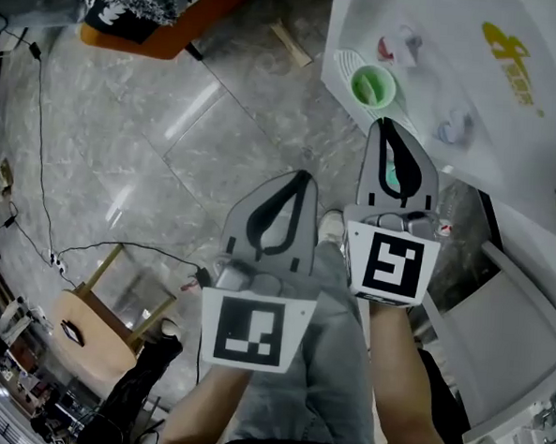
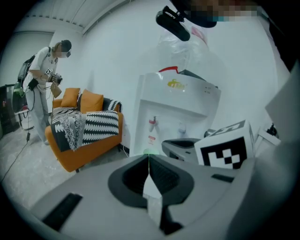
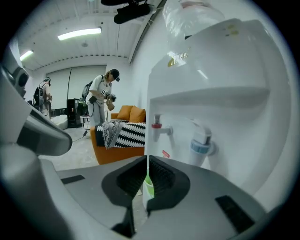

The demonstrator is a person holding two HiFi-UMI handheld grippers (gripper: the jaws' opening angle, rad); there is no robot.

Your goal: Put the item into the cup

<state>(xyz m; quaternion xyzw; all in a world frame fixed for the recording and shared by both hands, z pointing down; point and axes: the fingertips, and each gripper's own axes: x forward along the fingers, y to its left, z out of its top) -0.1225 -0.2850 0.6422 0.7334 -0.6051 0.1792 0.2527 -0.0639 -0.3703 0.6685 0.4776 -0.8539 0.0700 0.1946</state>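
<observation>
While both pairs of tongs hang over the grey stone floor (image 1: 172,116), the left tongs (image 1: 303,177) are clenched with nothing between them, and the right tongs (image 1: 385,125) are likewise pressed together and empty. Just beyond the right tips, the green cup (image 1: 372,86) stands on the drip tray (image 1: 344,63) of the white water dispenser (image 1: 475,78).
</observation>
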